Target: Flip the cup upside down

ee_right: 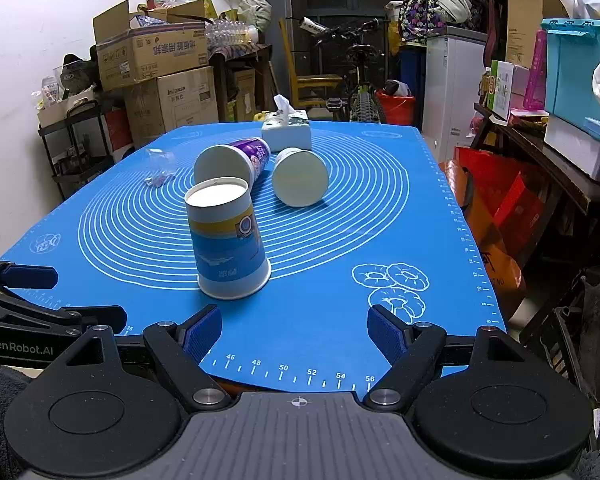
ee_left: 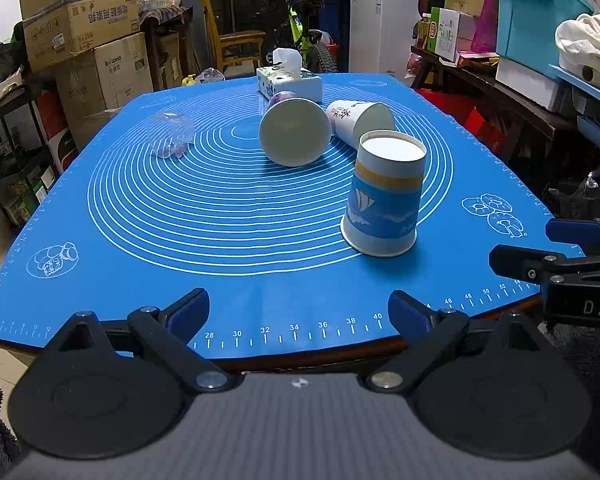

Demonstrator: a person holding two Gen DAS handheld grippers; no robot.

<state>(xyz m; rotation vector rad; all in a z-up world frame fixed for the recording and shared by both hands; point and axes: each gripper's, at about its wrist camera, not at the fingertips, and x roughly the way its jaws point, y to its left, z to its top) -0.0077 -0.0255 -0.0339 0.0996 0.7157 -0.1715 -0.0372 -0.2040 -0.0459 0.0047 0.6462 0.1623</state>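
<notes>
At the bottom of each frame, the left gripper (ee_left: 299, 314) and right gripper (ee_right: 294, 334) hover at the near edge of the counter, fingers (ee_left: 188, 312) spread apart and holding nothing. Just beyond, right of center in the left view, the blue-and-white paper cup (ee_left: 385, 196) stands mouth-down on the blue mat (ee_left: 228, 216), its yellow band near the upturned base. Bare mat surrounds it in front. Farther back, 2 paper cups (ee_left: 295, 131) lie on their sides before a tissue box (ee_left: 290, 80). A clear cup (ee_left: 171, 134) at left is hard to make out.
</notes>
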